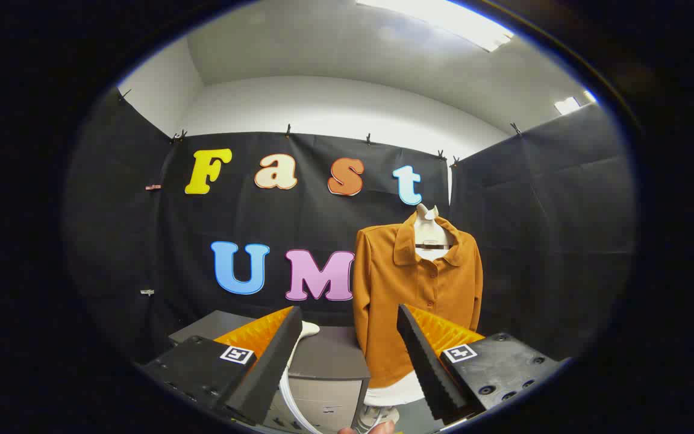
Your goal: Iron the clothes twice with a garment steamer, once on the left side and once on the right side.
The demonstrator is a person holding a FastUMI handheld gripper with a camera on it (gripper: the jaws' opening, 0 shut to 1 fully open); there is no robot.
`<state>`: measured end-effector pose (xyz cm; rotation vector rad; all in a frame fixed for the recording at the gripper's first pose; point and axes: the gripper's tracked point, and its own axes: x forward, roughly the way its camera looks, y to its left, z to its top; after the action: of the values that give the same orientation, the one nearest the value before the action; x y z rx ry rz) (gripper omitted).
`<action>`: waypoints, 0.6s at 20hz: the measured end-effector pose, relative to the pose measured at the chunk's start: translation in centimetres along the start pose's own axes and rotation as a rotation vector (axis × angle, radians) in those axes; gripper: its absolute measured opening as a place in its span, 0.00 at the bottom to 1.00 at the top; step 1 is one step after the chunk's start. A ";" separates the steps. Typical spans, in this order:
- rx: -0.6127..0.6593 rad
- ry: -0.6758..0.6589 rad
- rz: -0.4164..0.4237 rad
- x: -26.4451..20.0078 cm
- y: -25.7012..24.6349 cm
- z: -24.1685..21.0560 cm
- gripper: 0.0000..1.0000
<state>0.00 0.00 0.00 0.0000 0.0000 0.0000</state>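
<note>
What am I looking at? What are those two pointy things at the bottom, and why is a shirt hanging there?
A person is holding a grabbing tool in one hand, and a small camera rides on it, looking forward. That is where this round picture comes from. The two pointy things are the tool's fingers. They stand open, with nothing between them. Beyond them an orange shirt hangs on a white dress form in front of a black cloth wall. Beside the shirt is a grey cabinet, with something white resting on its top, mostly hidden behind one finger. A white hose curves down in front of the cabinet. The job will be steaming the shirt smooth.
</note>
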 end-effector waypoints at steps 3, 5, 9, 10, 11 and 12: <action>-0.002 -0.007 0.026 0.2 1.2 0.5 0.98; -0.001 -0.006 0.032 0.4 1.7 0.6 0.98; -0.010 -0.002 0.036 0.5 2.3 0.4 0.98; -0.004 0.002 0.038 0.6 2.5 0.3 0.98; 0.001 0.007 0.040 0.6 2.6 0.1 0.98; 0.006 0.011 0.039 0.7 2.8 0.1 0.98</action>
<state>0.68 2.75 0.06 0.0059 0.0107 0.0392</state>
